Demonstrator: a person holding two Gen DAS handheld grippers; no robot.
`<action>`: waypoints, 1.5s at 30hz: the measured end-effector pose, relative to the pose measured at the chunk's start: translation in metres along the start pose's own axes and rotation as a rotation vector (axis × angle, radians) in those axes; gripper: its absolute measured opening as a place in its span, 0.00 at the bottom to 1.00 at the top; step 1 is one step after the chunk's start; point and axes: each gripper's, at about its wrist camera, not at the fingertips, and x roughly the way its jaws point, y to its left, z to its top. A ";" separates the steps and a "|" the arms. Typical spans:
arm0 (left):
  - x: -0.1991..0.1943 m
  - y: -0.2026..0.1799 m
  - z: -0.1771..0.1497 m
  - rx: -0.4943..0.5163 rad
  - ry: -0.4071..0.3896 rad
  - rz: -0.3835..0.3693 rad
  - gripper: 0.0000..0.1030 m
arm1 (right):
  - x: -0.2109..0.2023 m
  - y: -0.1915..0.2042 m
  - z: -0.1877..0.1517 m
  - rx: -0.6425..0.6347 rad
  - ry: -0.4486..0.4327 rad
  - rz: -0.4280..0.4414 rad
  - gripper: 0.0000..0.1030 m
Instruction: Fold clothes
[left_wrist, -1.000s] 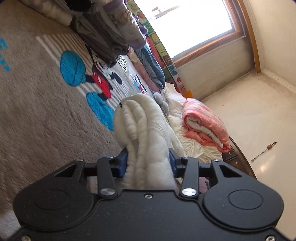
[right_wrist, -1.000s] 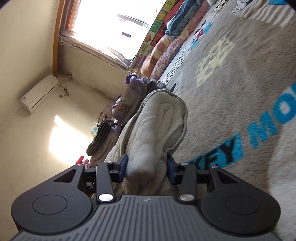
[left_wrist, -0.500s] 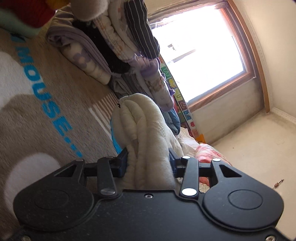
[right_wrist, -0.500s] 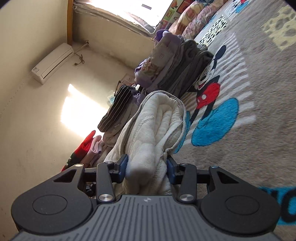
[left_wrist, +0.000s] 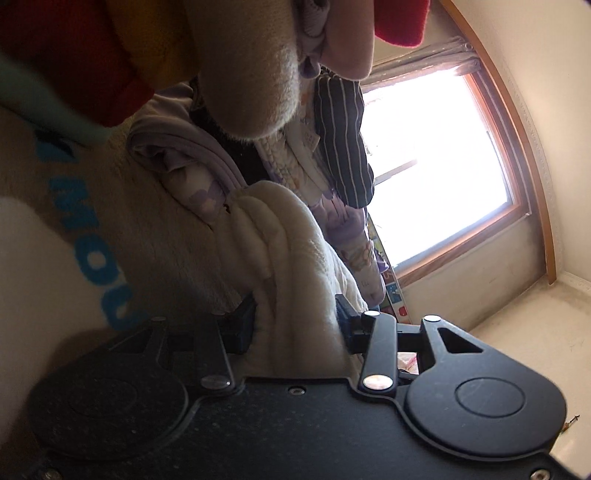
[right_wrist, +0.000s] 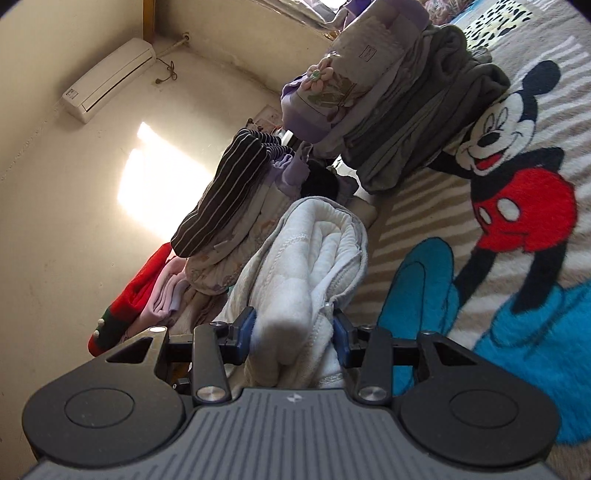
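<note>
A folded cream fleece garment (left_wrist: 291, 266) is clamped in my left gripper (left_wrist: 295, 321), whose blue pads press on both sides of the thick bundle. The other end of the same garment (right_wrist: 306, 266) fills my right gripper (right_wrist: 293, 330), which is shut on it as well. Both views are rolled sideways. The bundle hangs just above a grey blanket (right_wrist: 461, 229) printed with a cartoon mouse. Stacks of folded clothes (right_wrist: 236, 206) lie right ahead of it, a striped dark piece (left_wrist: 343, 140) on top.
A taller grey and lilac pile (right_wrist: 399, 110) stands further along the blanket. Red and pink folded items (right_wrist: 147, 291) sit at the near end, and a red piece (left_wrist: 74, 55) looms close in the left wrist view. A bright window (left_wrist: 436, 166) and a wall air conditioner (right_wrist: 110, 79) lie beyond.
Both grippers have carried the cream bundle sideways along the blanket toward the stacks of folded clothes, which are now much closer. The grip on the bundle is unchanged.
</note>
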 end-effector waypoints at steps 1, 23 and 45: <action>0.004 -0.002 -0.001 0.010 -0.006 0.014 0.40 | 0.006 -0.001 0.005 0.001 -0.005 0.008 0.43; 0.015 -0.026 -0.041 0.309 -0.065 0.348 0.81 | -0.005 -0.017 0.006 0.059 -0.017 -0.255 0.83; 0.003 -0.114 -0.203 0.761 0.383 0.579 1.00 | -0.293 0.006 -0.142 0.039 -0.195 -0.535 0.96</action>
